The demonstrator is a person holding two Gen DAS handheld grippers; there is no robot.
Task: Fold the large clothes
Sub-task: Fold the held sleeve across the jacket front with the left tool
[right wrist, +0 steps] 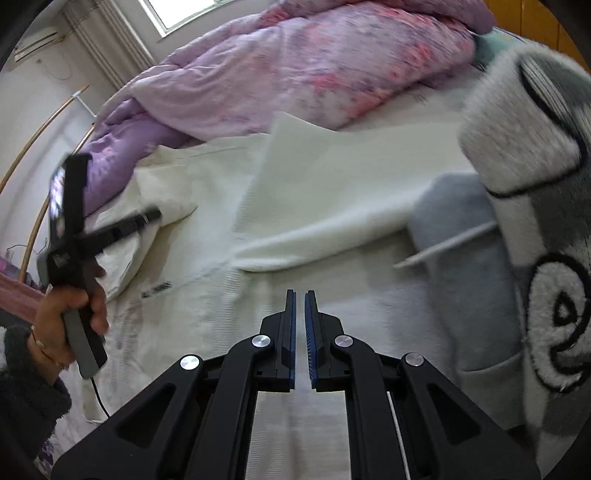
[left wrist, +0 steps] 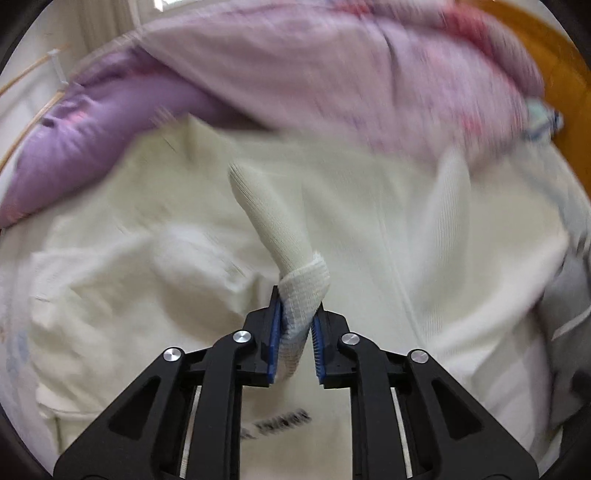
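A cream knit sweater (left wrist: 388,221) lies spread on the bed, blurred by motion. My left gripper (left wrist: 297,301) points down over it, its blue pads shut on the ribbed cuff (left wrist: 301,291) of a cream sleeve (left wrist: 269,210) that trails away toward the quilt. In the right wrist view the sweater (right wrist: 332,184) shows one panel folded across its body. My right gripper (right wrist: 300,293) hangs above the cloth near the front with only a thin slit between the pads and nothing in it. At the left edge a hand (right wrist: 70,314) grips the other gripper's handle.
A purple and pink quilt (right wrist: 295,74) is heaped along the far side of the bed. A grey fleece garment (right wrist: 461,258) and a fluffy white-grey one (right wrist: 535,147) lie at the right. Orange wood (left wrist: 554,55) shows beyond the quilt. A window (right wrist: 177,11) is at the back.
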